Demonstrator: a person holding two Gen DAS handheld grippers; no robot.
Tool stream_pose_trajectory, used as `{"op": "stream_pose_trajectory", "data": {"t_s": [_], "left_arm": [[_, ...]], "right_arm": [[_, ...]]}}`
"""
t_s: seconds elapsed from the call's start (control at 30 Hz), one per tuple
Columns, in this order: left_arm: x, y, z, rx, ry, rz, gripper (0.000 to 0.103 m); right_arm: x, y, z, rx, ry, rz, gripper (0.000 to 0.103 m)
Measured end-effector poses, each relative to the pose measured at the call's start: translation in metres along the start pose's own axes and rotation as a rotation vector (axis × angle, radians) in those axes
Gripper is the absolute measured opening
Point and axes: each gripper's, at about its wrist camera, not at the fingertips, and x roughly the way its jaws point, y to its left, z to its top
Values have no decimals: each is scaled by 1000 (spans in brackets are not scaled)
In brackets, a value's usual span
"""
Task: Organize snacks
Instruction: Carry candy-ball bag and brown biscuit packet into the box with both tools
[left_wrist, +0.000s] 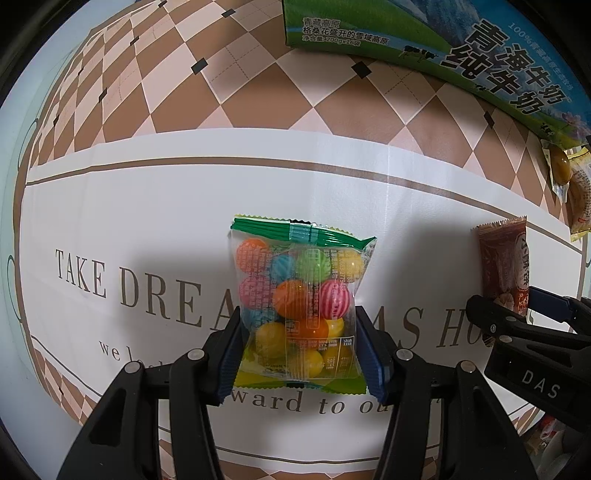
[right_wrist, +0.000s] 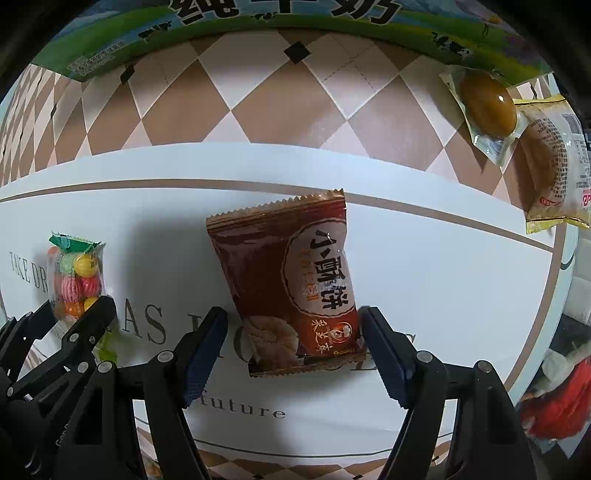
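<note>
Two views. Left wrist: left gripper (left_wrist: 299, 350) pads pinch the gumball packet (left_wrist: 301, 306) on the printed tablecloth (left_wrist: 147, 192). Right wrist: right gripper (right_wrist: 291, 354) jaws wide, straddling the brown pastry packet (right_wrist: 291, 284) lying flat, left pad clear, right pad at its edge.

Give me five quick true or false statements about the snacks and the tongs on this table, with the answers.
1. The left tongs grip a clear candy bag. True.
2. The right tongs are clamped on the brown biscuit pack. False: the left pad stands clear of it.
3. The candy balls are all one colour. False: several colours.
4. A milk carton lies beyond both snacks. True.
5. The packed egg lies between the tongs. False: far right.
</note>
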Motion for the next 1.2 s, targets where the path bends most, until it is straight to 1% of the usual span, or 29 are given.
{"op": "stream_pose_trajectory", "data": {"t_s": [0.03,0.1,0.13,0.17,0.33,0.43,0.53,0.67,0.8,0.9,0.97,1.07,1.2], "left_arm": [[0,0,0,-2,0,-1,54],[0,1,0,-4,-1,-6,50],[-1,1,0,-4,-6,-4,47],[-3,-1,-1,1,-12,1,47],[-17,-9,0,18,-53,4,46],[-40,-13,1,27,-110,-2,46],[-72,-18,5,32,-177,-22,46],[-120,-26,15,47,-274,-54,46],[-167,-40,35,79,-360,-91,46],[-196,-51,49,106,-419,-100,46],[-208,-59,61,121,-440,-111,46],[-220,-62,84,128,-458,-132,46],[-232,-70,119,132,-477,-152,46]], "right_arm": [[-1,-1,-1,0,-1,0,78],[-3,-1,-2,-7,-5,-1,77],[-9,-10,-2,-16,-14,-3,70],[-20,-15,-2,-28,-32,-4,58],[-27,-18,-10,-30,-49,19,58],[-36,-25,-15,-21,-71,47,58],[-61,-35,-19,-19,-128,76,58],[-111,-52,-22,-9,-236,112,58],[-166,-71,-17,11,-341,149,58],[-206,-83,-9,21,-408,174,58],[-227,-92,-1,31,-439,198,58],[-248,-103,8,59,-480,226,58],[-265,-121,34,90,-505,246,58]]}}
